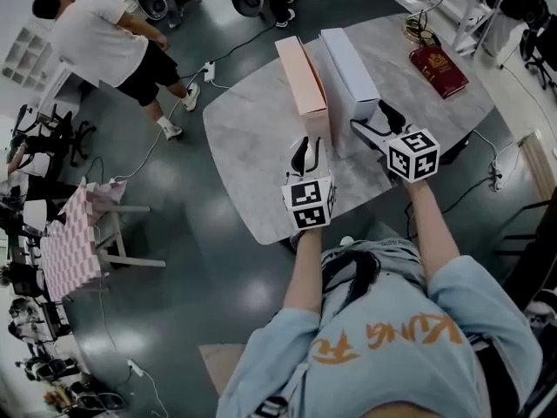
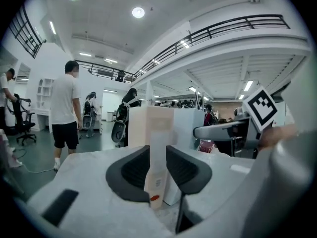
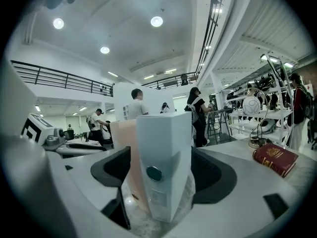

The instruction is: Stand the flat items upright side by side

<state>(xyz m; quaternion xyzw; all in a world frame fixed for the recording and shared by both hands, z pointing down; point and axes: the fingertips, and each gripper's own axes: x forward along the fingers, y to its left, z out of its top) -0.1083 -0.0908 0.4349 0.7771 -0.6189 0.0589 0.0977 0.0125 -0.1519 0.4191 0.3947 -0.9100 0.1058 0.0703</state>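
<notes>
Sitting on a dark glossy hall floor, grey marbled table bears two upright boxes side by side. Left gripper clamps pink box at its near end. Right gripper jaws straddle white box, not pressing. Red book lies further right of it.

Orange print on shirt, seen upside down: looks like "KUNG FU". Gold stamping on red book: unreadable. Small end labels on pink box and white box: too small to read.
</notes>
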